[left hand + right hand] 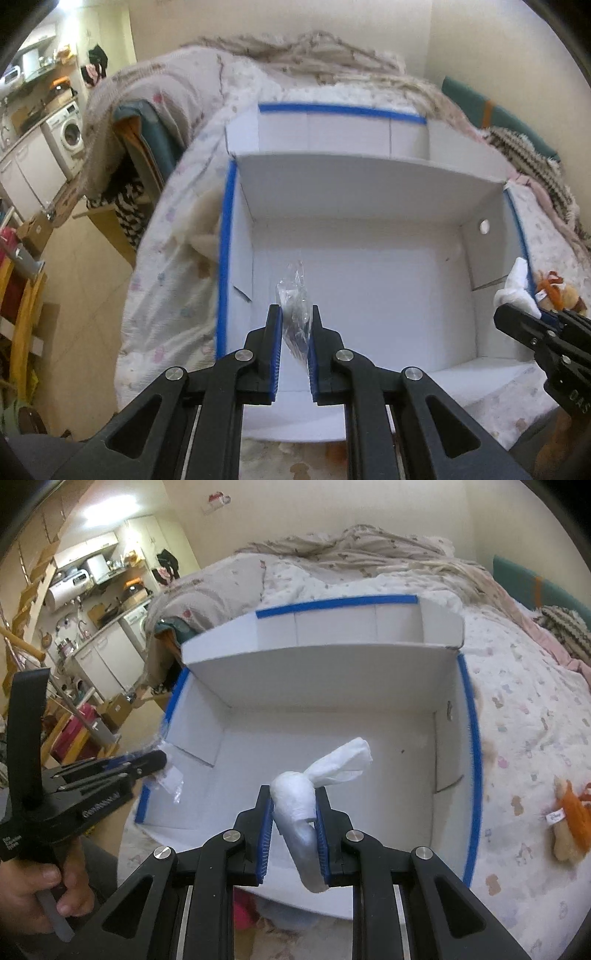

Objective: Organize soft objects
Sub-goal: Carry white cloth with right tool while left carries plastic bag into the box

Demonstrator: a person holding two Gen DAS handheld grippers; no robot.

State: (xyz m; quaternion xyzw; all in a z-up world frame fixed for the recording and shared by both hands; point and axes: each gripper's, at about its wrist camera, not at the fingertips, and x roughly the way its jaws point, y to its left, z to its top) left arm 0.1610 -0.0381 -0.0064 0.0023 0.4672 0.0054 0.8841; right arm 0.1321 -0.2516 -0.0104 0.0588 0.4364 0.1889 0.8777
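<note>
A white cardboard box [354, 184] with blue-taped edges sits open on the bed; it also shows in the right wrist view [317, 672]. My left gripper [294, 314] is shut on a clear plastic bag [293, 295] and holds it over the box's near left part. My right gripper [293, 794] is shut on a white tied bundle [299, 797] with a knotted tail, over the box's near side. The right gripper also shows in the left wrist view [517, 314], and the left gripper in the right wrist view [155, 760].
A small orange and tan plush toy [570, 823] lies on the patterned bedspread [517, 701] right of the box. A crumpled blanket [295, 48] is heaped behind the box. A tan plush [199, 225] lies against the box's left wall. A kitchen with a washing machine [68, 134] is at the left.
</note>
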